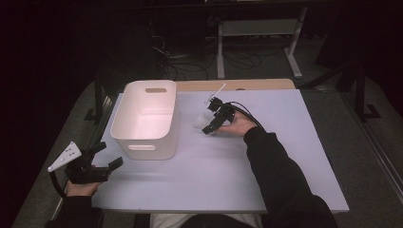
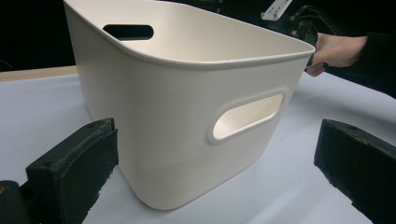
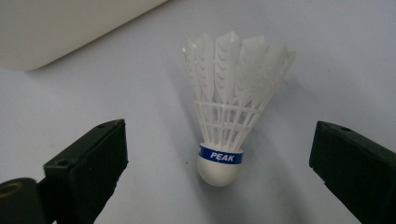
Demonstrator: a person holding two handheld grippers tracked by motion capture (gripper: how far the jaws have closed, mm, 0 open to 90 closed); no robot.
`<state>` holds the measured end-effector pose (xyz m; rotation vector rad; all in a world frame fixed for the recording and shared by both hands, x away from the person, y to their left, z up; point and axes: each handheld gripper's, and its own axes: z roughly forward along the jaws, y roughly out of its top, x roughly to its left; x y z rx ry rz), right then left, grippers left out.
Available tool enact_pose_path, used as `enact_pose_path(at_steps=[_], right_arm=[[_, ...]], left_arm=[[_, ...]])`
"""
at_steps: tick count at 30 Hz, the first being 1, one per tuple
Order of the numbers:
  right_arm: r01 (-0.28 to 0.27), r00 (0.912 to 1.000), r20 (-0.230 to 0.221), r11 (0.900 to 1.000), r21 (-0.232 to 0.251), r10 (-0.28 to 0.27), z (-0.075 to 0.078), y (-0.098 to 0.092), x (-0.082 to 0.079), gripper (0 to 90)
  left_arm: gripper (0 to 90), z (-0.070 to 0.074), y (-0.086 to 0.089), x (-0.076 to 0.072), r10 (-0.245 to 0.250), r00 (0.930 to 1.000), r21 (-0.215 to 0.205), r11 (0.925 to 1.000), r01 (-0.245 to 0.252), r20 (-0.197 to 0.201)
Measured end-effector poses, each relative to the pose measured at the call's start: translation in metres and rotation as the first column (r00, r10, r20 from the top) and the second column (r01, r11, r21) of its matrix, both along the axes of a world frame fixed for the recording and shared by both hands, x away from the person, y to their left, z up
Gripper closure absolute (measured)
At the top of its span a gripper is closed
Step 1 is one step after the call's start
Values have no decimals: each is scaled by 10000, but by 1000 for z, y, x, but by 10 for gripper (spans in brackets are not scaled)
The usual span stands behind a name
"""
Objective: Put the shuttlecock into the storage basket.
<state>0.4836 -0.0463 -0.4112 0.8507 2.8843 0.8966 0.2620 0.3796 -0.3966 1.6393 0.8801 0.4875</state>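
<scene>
Shuttlecock (image 3: 224,116): white plastic skirt, rounded cork | right claw (image 3: 219,154): spread | left claw (image 2: 219,172): spread

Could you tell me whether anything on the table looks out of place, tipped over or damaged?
Nothing stands out. The shuttlecock lies whole on the table between the right gripper's open fingers, and the white bin sits upright and looks intact beside it.

On the surface (image 1: 285,142), the bin (image 1: 146,118) stands left of centre, and the shuttlecock (image 1: 201,119) lies just to its right. The right hand-held gripper (image 1: 212,118) sits just right of the shuttlecock, which lies between its parted jaws. The left hand-held gripper (image 1: 105,156) is at the near left corner, before the bin.
</scene>
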Motion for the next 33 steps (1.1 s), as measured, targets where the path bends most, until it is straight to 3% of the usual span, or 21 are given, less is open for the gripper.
enact_pose_path(at_steps=[11, 12, 18, 20, 30, 33], right_arm=[[-6, 9995, -327, 9998, -211, 0, -11, -2, 5, 176], [-32, 9992, -388, 9997, -251, 22, -12, -2, 6, 232], [-33, 9991, -416, 9995, -314, 20, -13, -2, 6, 276], [4, 9989, -472, 9995, -325, -19, -14, -2, 6, 401], [-114, 9984, -551, 9992, -389, 93, -13, -3, 6, 628], [-118, 9989, -463, 9986, -514, 95, -12, -3, 4, 637]], left_arm=[[0, 0, 0, 0, 16, 10000, -7, 10000, -16, -4], [0, 0, 0, 0, 12, 10000, 1, 10000, -12, -6], [0, 0, 0, 0, 14, 10000, 4, 10000, -14, -1], [0, 0, 0, 0, 14, 10000, 1, 10000, -14, -7], [0, 0, 0, 0, 11, 10000, 12, 10000, -11, -10], [0, 0, 0, -1, 13, 10000, -2, 10000, -13, 1]])
